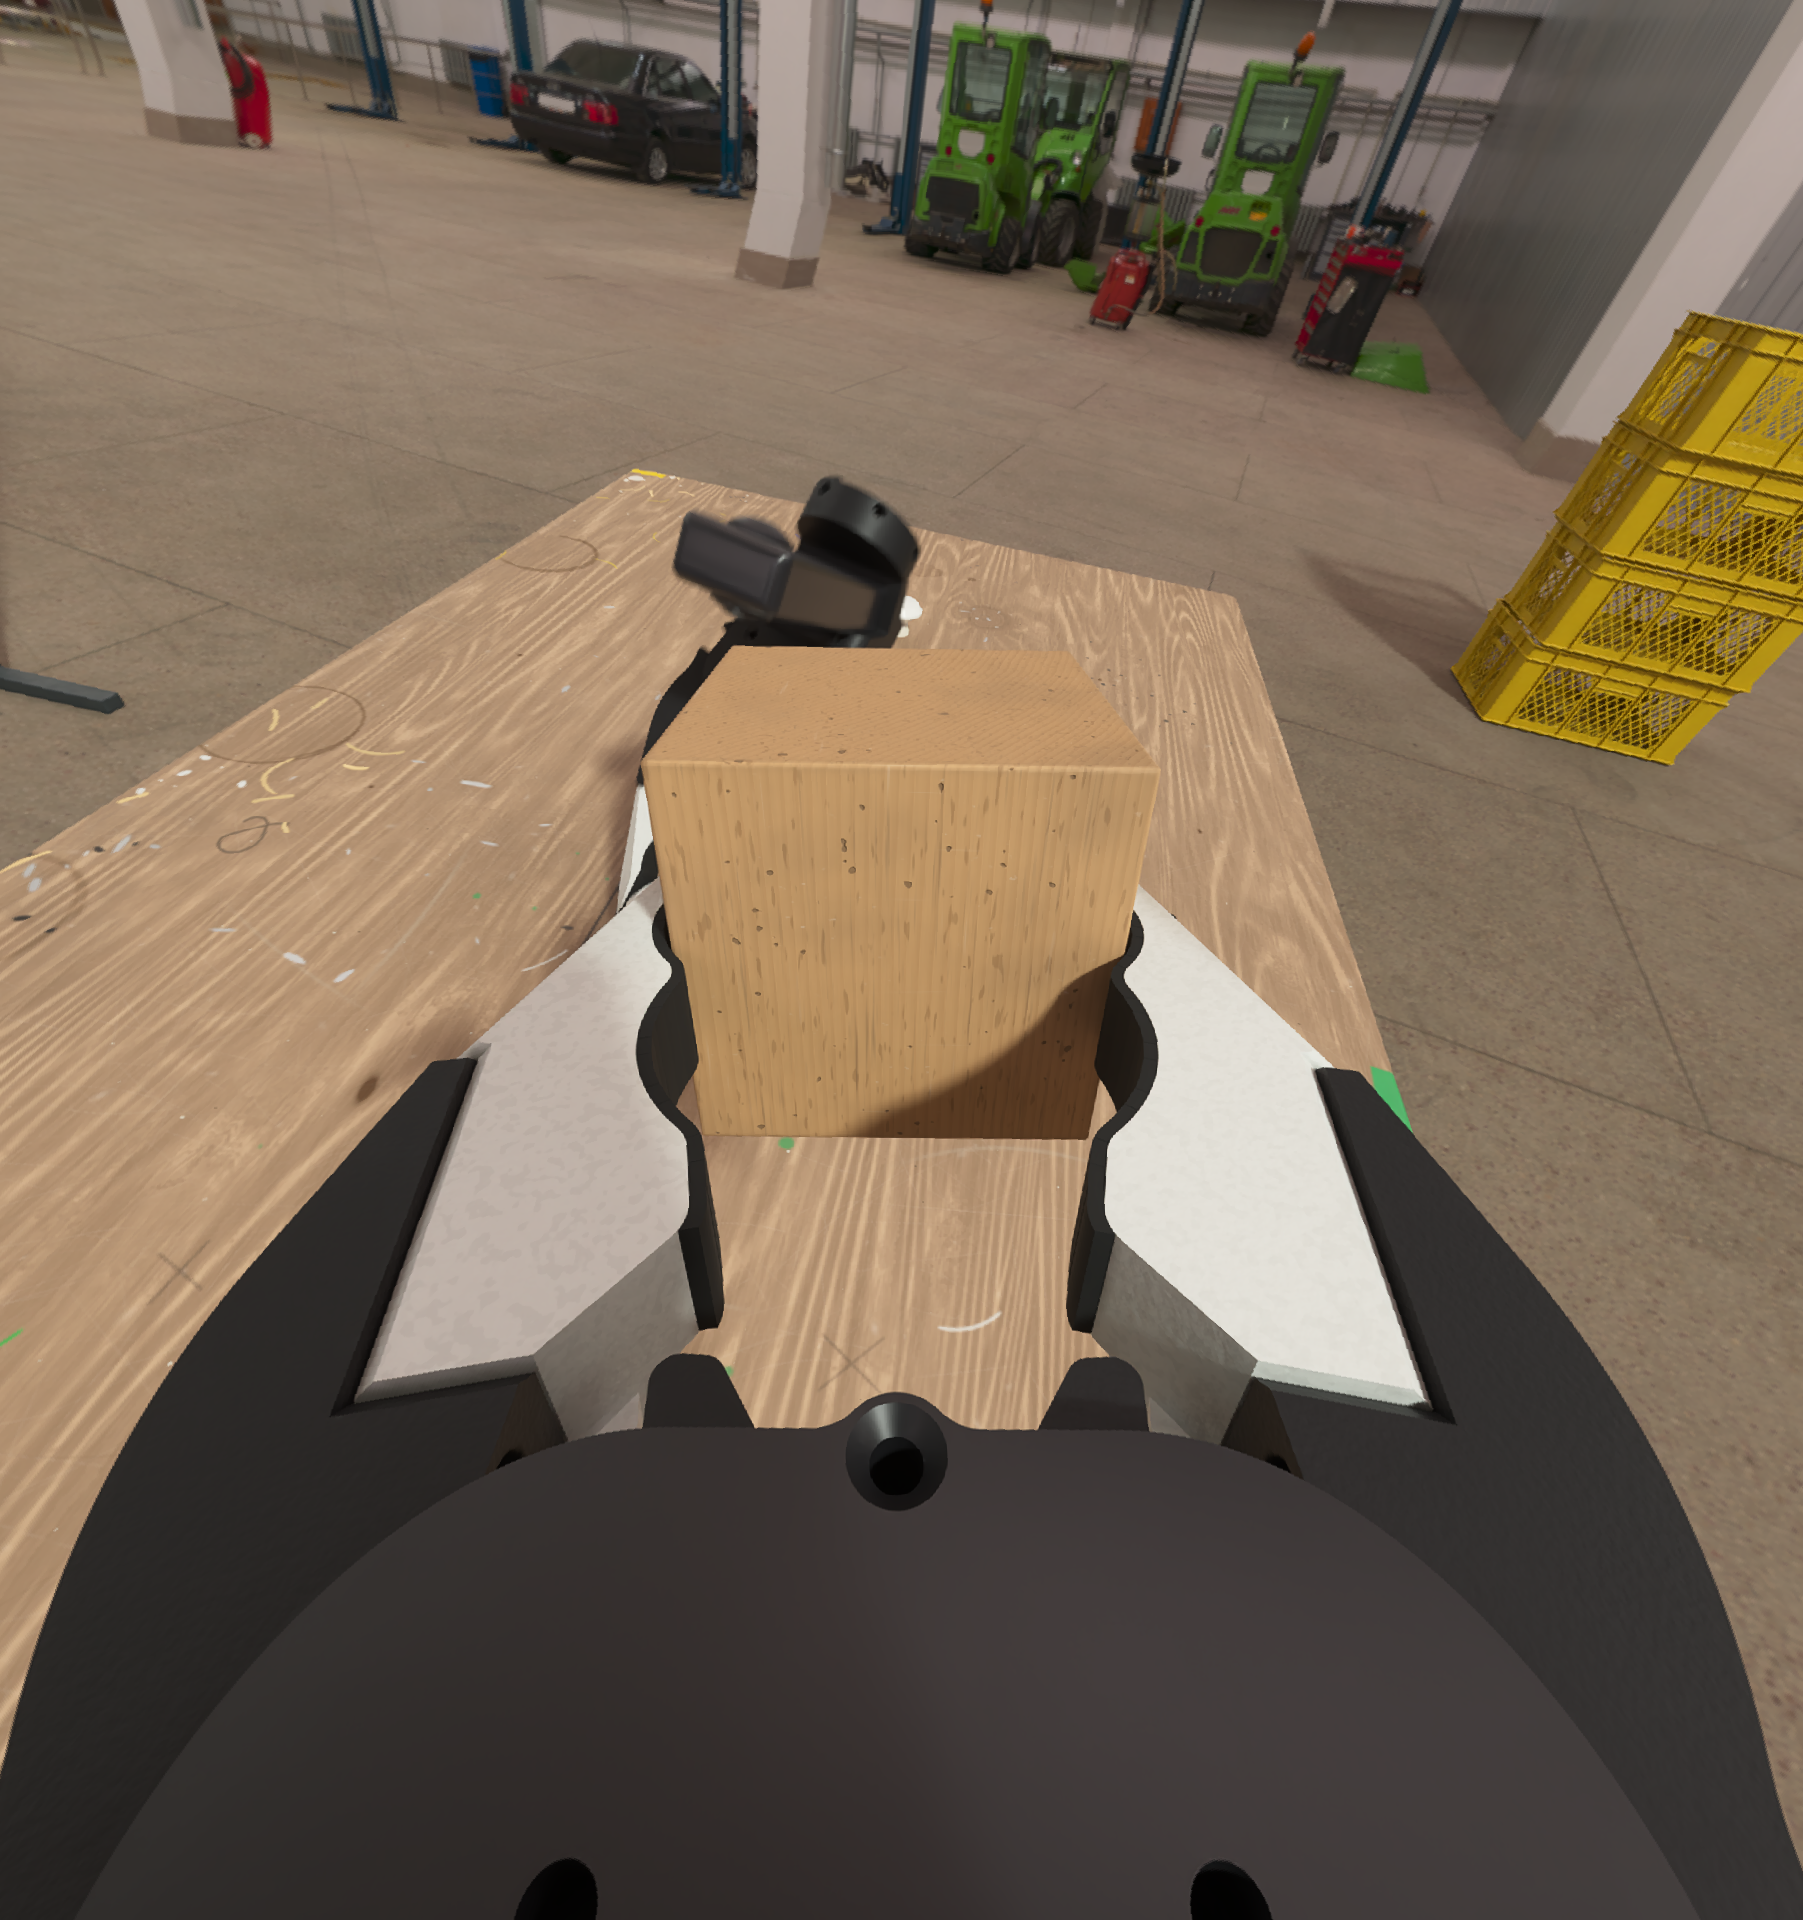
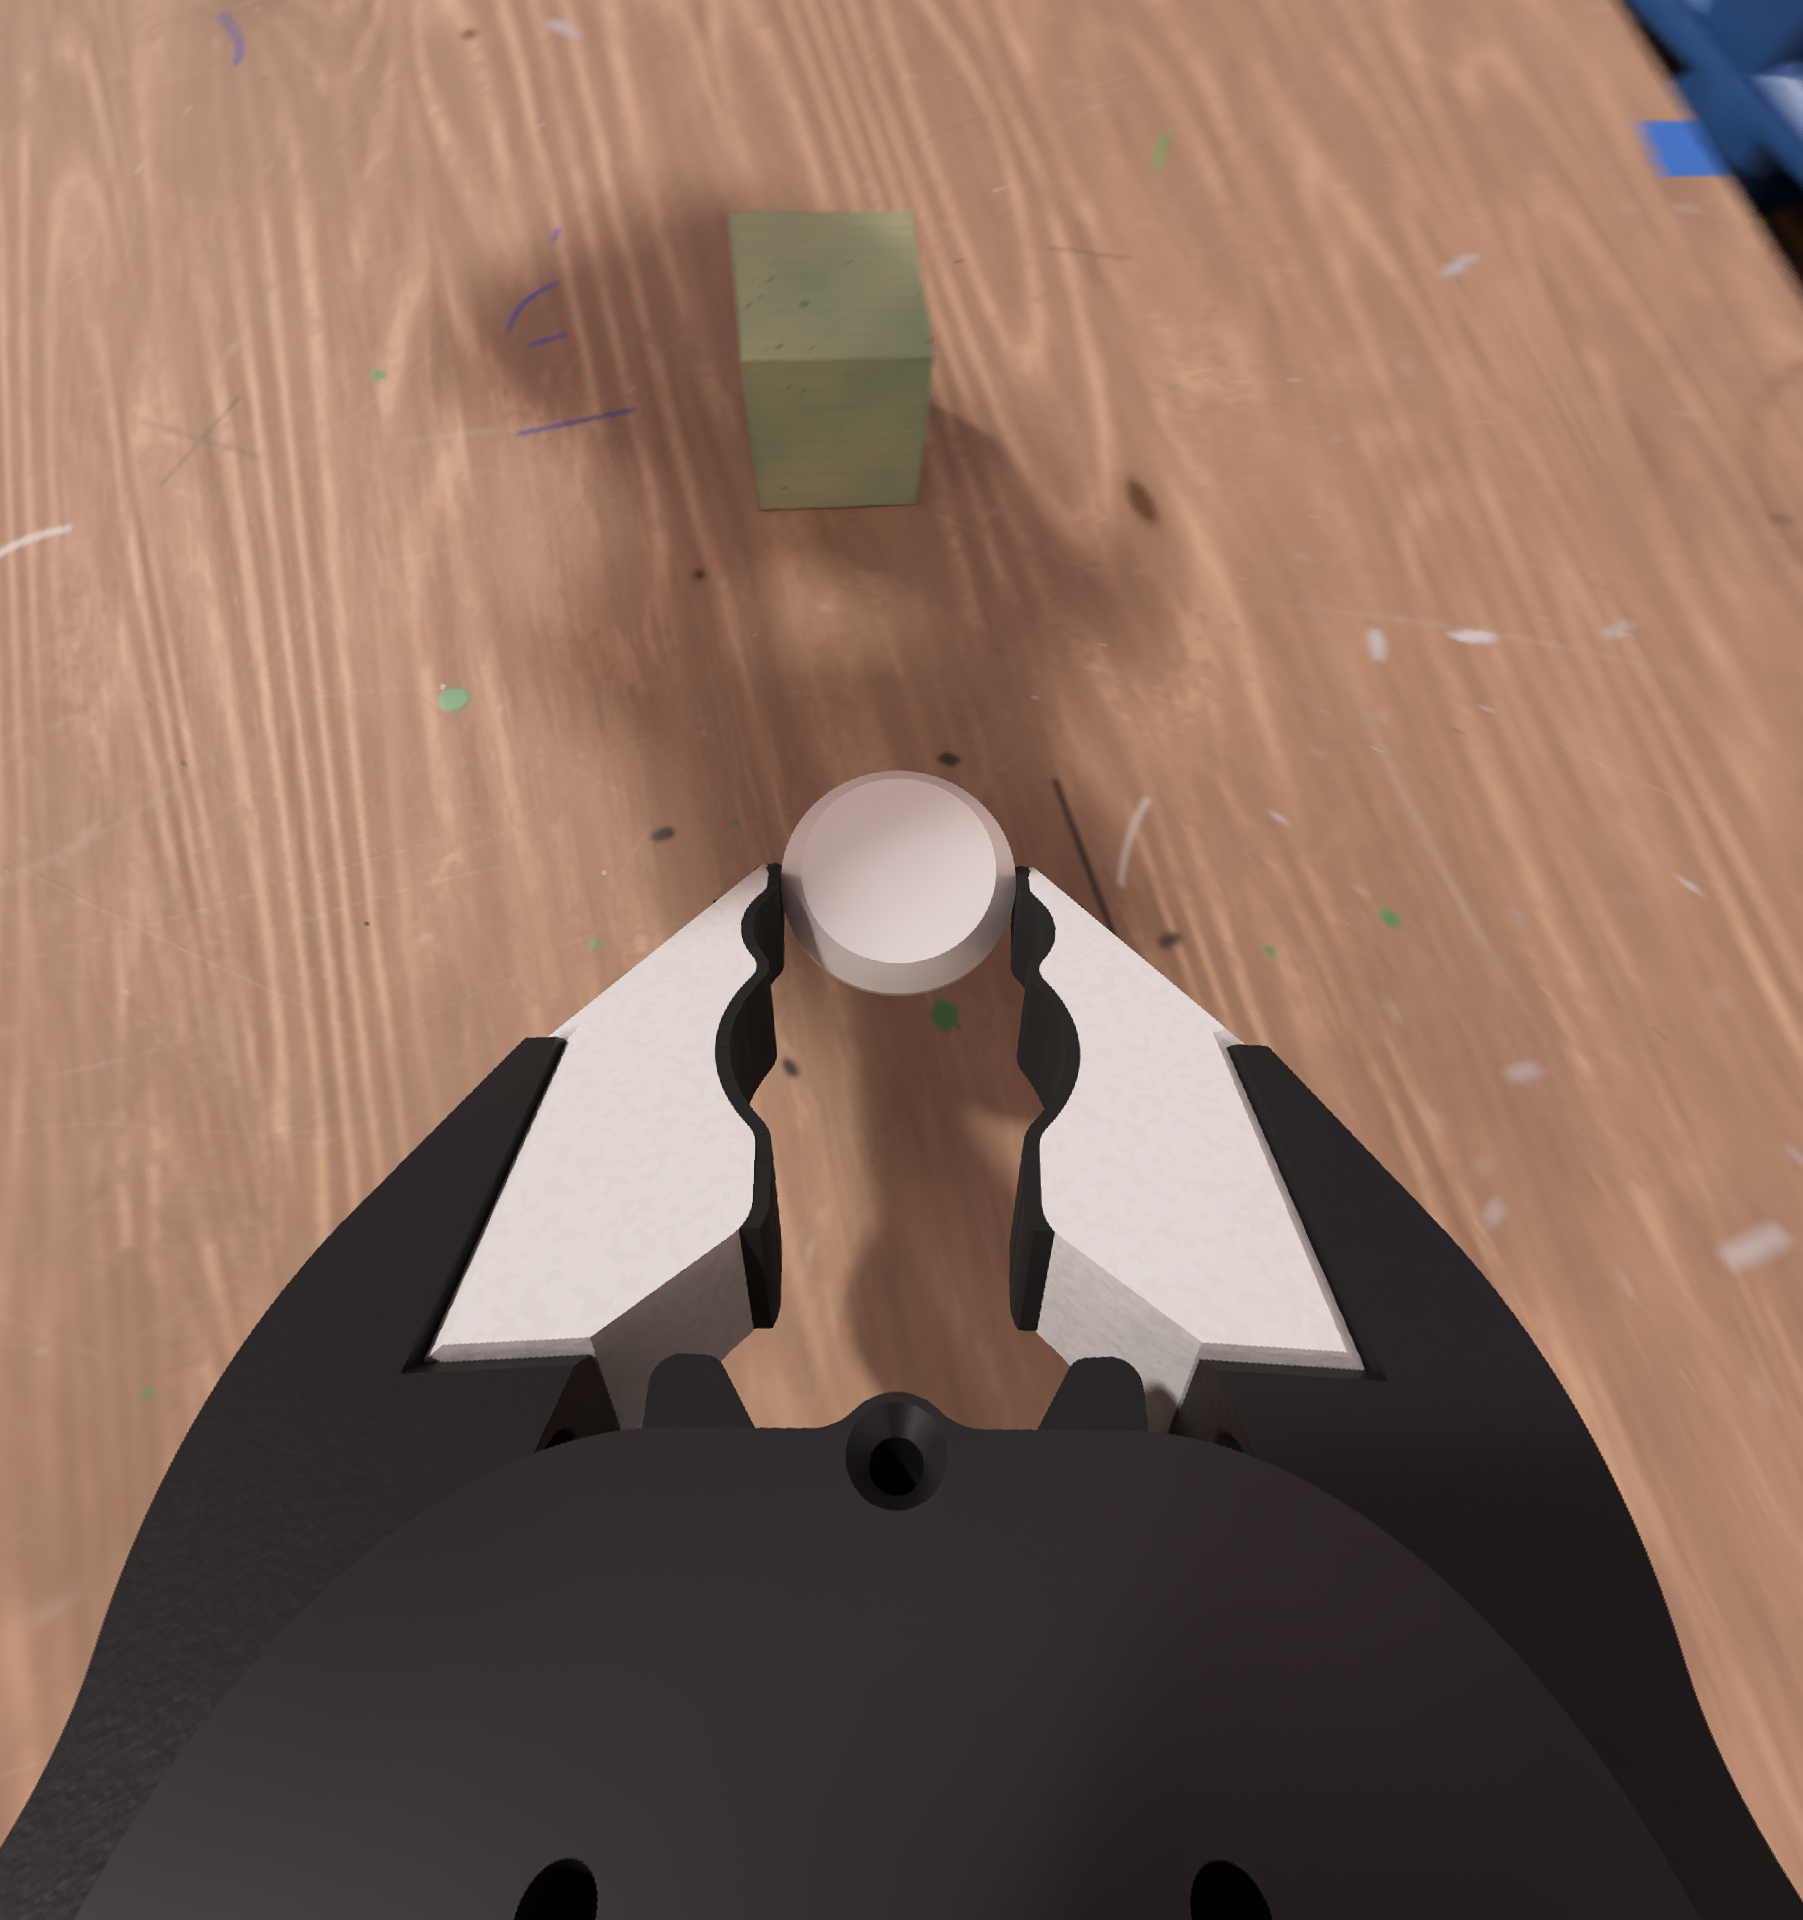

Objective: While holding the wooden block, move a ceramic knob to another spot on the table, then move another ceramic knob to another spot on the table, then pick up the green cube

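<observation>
Pinching ceramic knob, angled downward.

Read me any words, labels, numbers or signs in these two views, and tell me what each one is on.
Nothing here can be read.
Black car: rear plate too small and blurred.
Green loader: small red front marking, too small.
Table: only paint flecks and pen scribbles, no words.
Wooden block, green cube, ceramic knob: no writing.
</observation>
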Controlling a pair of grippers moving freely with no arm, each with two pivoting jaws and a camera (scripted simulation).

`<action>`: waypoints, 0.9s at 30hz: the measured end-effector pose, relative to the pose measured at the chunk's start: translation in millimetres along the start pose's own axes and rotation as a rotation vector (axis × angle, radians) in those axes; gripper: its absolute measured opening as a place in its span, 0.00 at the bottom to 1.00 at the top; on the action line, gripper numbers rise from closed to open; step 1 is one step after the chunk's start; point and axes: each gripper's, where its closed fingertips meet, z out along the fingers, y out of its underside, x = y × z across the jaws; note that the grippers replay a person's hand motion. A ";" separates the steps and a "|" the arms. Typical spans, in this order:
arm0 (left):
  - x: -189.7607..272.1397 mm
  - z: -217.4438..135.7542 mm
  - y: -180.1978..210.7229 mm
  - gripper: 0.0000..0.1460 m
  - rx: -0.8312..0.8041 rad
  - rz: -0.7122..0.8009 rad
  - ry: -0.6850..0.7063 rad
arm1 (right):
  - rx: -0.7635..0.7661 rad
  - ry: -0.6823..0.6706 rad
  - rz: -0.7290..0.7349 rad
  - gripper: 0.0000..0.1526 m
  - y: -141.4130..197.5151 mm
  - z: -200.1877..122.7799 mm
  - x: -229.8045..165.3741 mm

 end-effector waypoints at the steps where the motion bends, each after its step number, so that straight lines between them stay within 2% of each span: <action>1: 0.2 0.2 0.2 0.54 -0.001 0.000 0.002 | -0.003 0.041 0.016 0.29 -2.1 -9.7 1.1; 5: 2.5 2.8 1.1 0.54 -0.007 0.002 0.009 | -0.013 0.230 0.106 0.29 -4.6 -70.6 8.2; 10: 5.9 9.6 4.4 0.54 -0.027 0.007 0.014 | 0.020 0.575 0.264 0.29 15.1 -203.2 28.9; 13: 7.6 15.2 7.0 0.54 -0.045 0.012 0.016 | 0.001 0.810 0.391 0.29 56.6 -288.5 42.3; 16: 8.5 20.8 9.4 0.54 -0.061 0.012 0.019 | -0.044 0.946 0.547 0.29 112.6 -342.1 48.1; 18: 9.1 24.6 11.2 0.54 -0.070 0.010 0.023 | -0.049 0.958 0.666 0.29 148.4 -353.1 50.1; 21: 10.5 29.7 14.8 0.54 -0.087 0.006 0.029 | -0.091 0.941 0.791 0.29 193.5 -347.8 54.4; 27: 10.7 34.1 20.2 0.54 -0.110 0.002 0.031 | -0.161 0.888 0.904 0.29 243.7 -316.0 67.2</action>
